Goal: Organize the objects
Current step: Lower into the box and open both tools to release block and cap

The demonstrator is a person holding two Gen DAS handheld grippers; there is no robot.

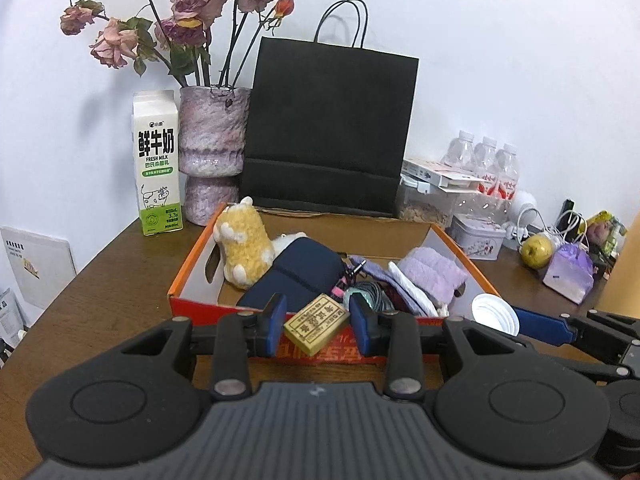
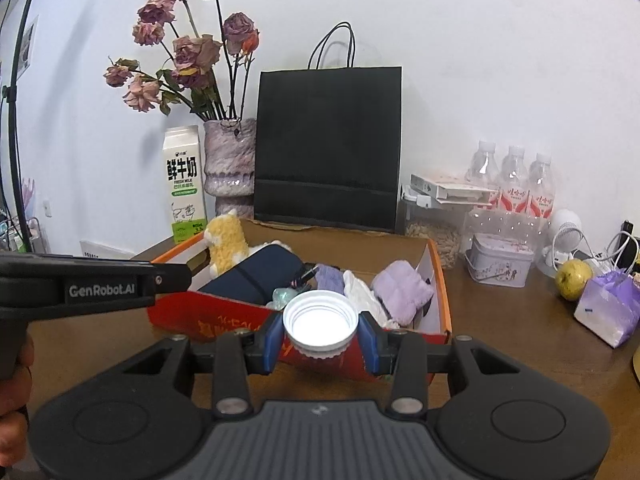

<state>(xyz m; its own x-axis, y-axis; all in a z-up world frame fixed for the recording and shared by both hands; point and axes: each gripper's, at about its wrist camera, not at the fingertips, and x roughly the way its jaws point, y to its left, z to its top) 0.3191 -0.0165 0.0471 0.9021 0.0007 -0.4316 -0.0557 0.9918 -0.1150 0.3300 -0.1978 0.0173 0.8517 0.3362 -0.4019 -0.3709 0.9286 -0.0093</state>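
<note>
Left wrist view: your left claw (image 1: 318, 326) is clamped on a small brass-coloured tag (image 1: 316, 326) with stamped lettering — held by its two long edges, tilted, just above the near wall of the orange box (image 1: 192, 254). It looks stiff and dense for its size, likely a bit slick, so keep the pads square on the flat edges. Right wrist view: your right claw (image 2: 320, 334) is pinching a white threaded cap (image 2: 320, 320), open side facing the camera, pads on opposite sides of its ribbed rim. Light, rigid plastic; the ribs should help the grip, but a round part can roll out if the pads sit off-centre. Both pieces hang over the front edge of the box, which stands on the brown tabletop (image 1: 112, 280) and already holds a yellow plush toy (image 1: 244, 248), a navy pouch (image 1: 296, 276) and lilac cloths (image 1: 432, 276) — soft goods.
</note>
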